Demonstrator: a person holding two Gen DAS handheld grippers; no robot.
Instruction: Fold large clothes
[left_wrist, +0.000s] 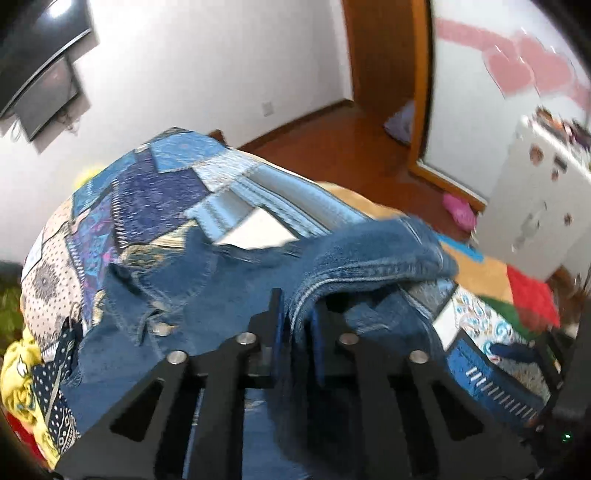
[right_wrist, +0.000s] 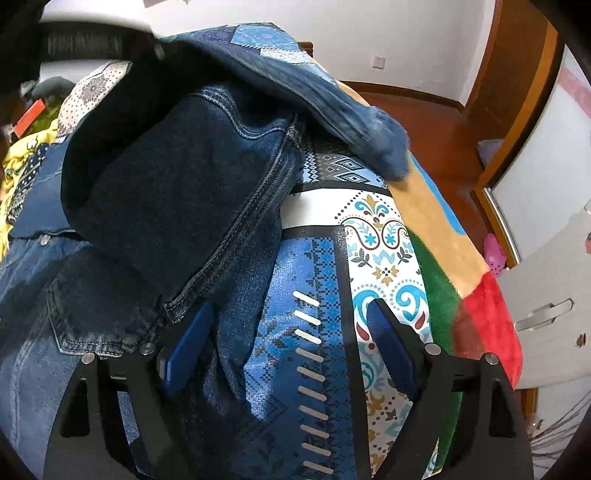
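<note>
On the patchwork bedspread (right_wrist: 325, 354), left claw (left_wrist: 297, 317) pinching denim jacket (left_wrist: 207, 295), right claw (right_wrist: 291, 332) spread wide, holding nothing

Black claw (right_wrist: 291, 321); blue pads (right_wrist: 188, 339)

Home bedroom, patchwork bedspread (left_wrist: 155, 192), wall-mounted TV (left_wrist: 33, 55), wooden floor (left_wrist: 332, 144)

Left tongs (left_wrist: 297, 314) pinched nearly closed, apparently gripping; right tongs (right_wrist: 291, 317) spread wide apart.
</note>
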